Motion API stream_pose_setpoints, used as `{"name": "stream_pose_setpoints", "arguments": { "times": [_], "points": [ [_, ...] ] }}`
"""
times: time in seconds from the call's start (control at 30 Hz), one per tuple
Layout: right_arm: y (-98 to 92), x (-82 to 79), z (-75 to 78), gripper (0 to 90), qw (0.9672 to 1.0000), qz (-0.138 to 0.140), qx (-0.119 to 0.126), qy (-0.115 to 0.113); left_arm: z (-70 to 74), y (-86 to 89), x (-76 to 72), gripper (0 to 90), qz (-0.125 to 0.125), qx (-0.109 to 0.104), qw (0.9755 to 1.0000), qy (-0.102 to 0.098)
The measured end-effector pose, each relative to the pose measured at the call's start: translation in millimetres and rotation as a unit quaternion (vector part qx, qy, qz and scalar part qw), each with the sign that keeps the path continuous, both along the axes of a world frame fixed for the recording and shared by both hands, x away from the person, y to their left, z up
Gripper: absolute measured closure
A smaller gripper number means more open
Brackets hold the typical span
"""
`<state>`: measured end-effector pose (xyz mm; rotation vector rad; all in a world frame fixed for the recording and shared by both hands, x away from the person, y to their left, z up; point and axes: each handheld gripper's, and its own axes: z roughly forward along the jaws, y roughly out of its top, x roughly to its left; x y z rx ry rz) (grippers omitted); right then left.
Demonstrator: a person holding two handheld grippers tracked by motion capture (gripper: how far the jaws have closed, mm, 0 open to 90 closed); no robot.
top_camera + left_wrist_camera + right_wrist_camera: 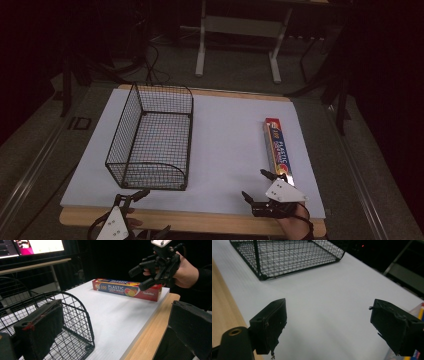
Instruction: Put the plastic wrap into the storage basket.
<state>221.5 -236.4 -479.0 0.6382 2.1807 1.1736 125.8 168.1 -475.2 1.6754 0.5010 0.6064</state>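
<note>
White table sheet (230,135) under both grippers' wide-spread, empty fingers (270,322).

wire basket (152,137) left on sheet (230,145), wrap box (278,147) right

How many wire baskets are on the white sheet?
1: the black wire basket stands on the left half of the white sheet, empty, apart from the food wrap box at right.

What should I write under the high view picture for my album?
Two open grippers, left gripper and right gripper, wait near a wire basket and food wrap box.
</note>
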Motion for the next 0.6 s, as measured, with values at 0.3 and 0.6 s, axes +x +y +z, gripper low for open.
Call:
{"name": "stream_pose_setpoints", "arguments": {
  "times": [0.3,0.6],
  "points": [
    [-3.8,-1.7,9.7,13.5,0.9995,0.012,0.013,0.024,0.0,-0.8,-1.0,0.7,-0.011,-0.005,0.9999,-0.010],
    [2.8,-8.7,18.2,11.6,0.9994,0.018,0.010,0.027,-0.6,-0.7,-1.3,0.7,-0.025,-0.012,0.9995,-0.016]
  ]
}}
